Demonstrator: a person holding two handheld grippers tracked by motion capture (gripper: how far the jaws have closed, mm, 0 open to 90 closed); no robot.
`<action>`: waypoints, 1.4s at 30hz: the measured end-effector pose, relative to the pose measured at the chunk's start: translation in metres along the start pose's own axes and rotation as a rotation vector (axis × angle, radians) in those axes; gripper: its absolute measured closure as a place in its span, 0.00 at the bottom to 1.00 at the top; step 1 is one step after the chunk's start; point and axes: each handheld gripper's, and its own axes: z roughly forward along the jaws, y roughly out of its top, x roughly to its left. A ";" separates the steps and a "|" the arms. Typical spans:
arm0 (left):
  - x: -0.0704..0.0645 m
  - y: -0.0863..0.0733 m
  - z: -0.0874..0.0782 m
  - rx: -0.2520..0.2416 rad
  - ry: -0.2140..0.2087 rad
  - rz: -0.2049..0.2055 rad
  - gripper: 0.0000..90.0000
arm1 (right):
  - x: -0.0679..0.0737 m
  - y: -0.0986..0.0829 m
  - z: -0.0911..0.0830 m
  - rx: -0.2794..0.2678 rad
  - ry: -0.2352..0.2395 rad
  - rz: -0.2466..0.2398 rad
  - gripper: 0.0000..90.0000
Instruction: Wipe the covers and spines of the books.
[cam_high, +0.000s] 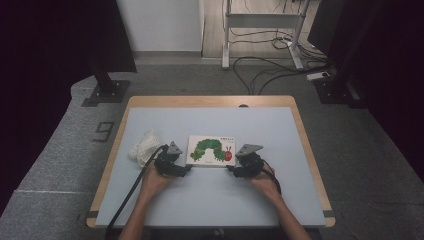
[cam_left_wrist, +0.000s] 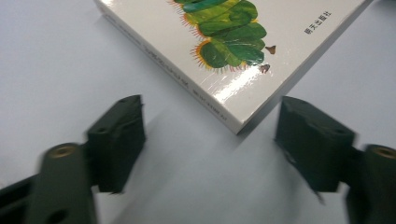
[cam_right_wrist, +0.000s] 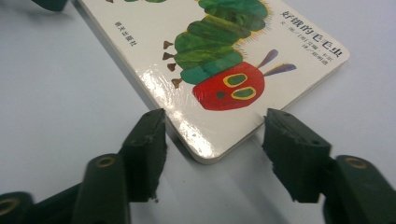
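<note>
Flanking book (cam_high: 212, 150) corners, fingers (cam_left_wrist: 116, 140) spread

The book (cam_high: 212, 150) lies flat near the middle of the tabletop (cam_high: 210, 200), and most of the surface around it is bare. Beyond the book, toward the far edge, nothing stands in the way. Left of the book, the left claw (cam_high: 186, 169) sits at its near left corner, jaws spread, and a crumpled white cloth (cam_high: 143, 146) lies just past that claw, narrowing the passage there. Right of the book, the right claw (cam_high: 231, 168) straddles the near right corner, jaws apart; farther right the surface is free. Nearer than the book, between the person's forearms, lies open space.
</note>
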 end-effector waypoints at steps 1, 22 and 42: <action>-0.001 0.000 -0.002 -0.007 -0.002 -0.006 0.17 | 0.000 0.001 -0.001 -0.002 0.006 -0.003 0.36; -0.020 -0.008 -0.053 -0.063 -0.020 0.020 0.00 | -0.002 0.001 -0.040 -0.040 0.051 -0.002 0.00; -0.023 -0.048 -0.093 -0.103 0.011 0.003 0.00 | -0.012 -0.023 -0.093 -0.058 -0.024 0.015 0.00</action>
